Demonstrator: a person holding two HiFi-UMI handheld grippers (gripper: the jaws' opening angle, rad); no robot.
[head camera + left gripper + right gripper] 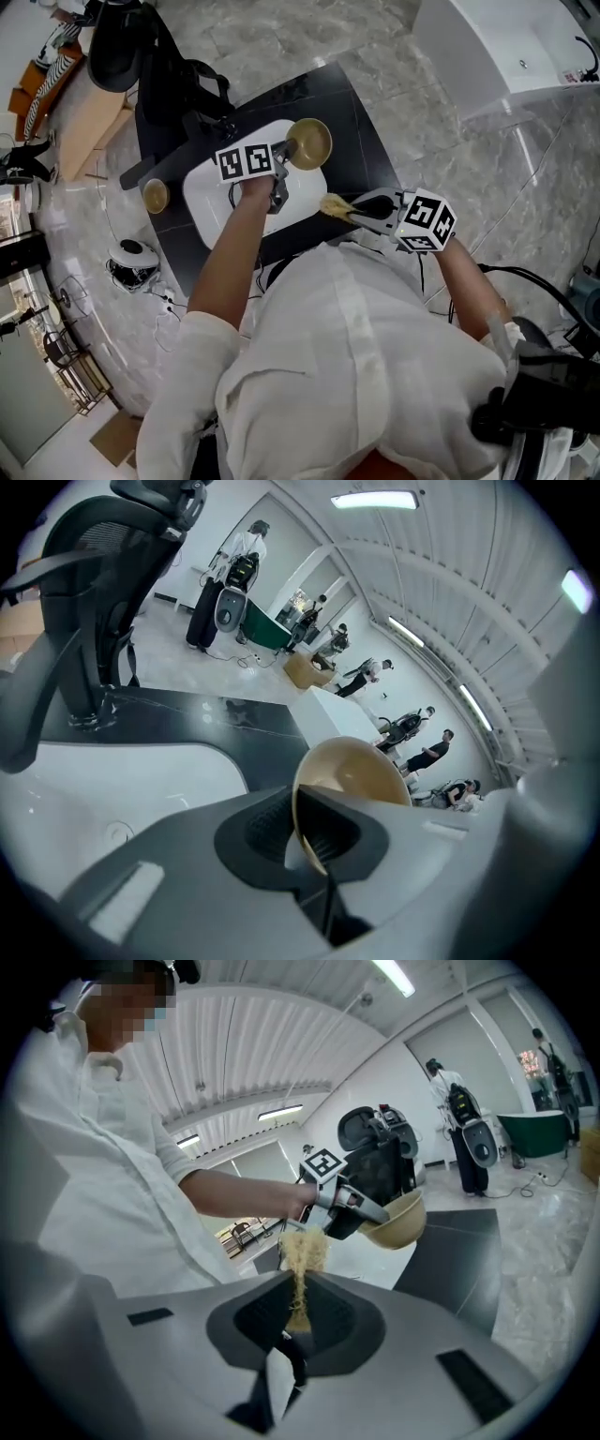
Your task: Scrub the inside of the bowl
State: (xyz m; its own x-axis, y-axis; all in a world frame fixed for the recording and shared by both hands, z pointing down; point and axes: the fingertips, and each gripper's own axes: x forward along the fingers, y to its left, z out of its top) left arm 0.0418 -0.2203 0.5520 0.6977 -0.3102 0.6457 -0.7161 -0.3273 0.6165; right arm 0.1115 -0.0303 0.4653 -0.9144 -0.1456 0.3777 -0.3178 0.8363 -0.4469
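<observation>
Your left tool (305, 834) is shut tight on the rim of the bowl (354, 772) and holds it lifted off the worktop (366, 141). Gripping at the edge leaves the hollow free, which I judge is meant to steady it for scrubbing. Your right tool (298, 1316) is closed on a tuft of yellow scrubber (302, 1251) that sticks out past its tips. The bowl hangs ahead of that tool and a little to its right, near the scrubber but apart from it.
</observation>
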